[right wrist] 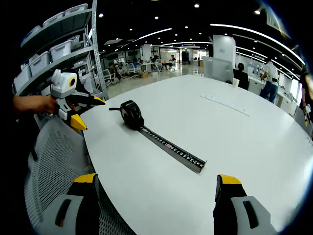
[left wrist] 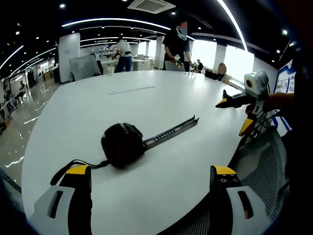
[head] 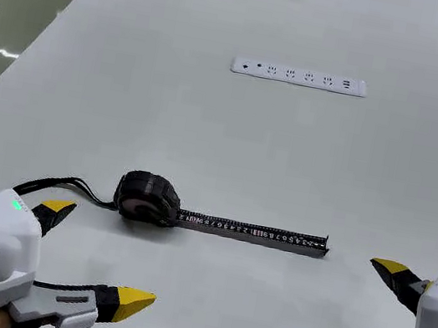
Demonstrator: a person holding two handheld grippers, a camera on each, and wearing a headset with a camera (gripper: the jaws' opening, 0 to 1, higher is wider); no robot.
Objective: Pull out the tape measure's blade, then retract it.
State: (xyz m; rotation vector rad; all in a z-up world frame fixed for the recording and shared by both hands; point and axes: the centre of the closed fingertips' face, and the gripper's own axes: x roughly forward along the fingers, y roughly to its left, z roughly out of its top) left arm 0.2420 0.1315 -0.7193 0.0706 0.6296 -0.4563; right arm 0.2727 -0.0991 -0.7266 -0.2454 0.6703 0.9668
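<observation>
Tape measure (head: 148, 197) lies on the surface (head: 208, 128) with its blade (head: 253, 233) drawn out along 9-to-3 o'clock, the case near 1 o'clock of your left gripper (head: 107, 252), the hook end near 12 of your right gripper (head: 332, 303), both jaws apart, empty.

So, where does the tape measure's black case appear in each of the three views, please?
Head view: the tape measure case lies lower left of centre, with the blade running to its right.
Left gripper view: the tape measure case is just left of centre.
Right gripper view: the tape measure case is upper left of centre.
Shared landmark: the white power strip, lying farther off on the same table.
</observation>
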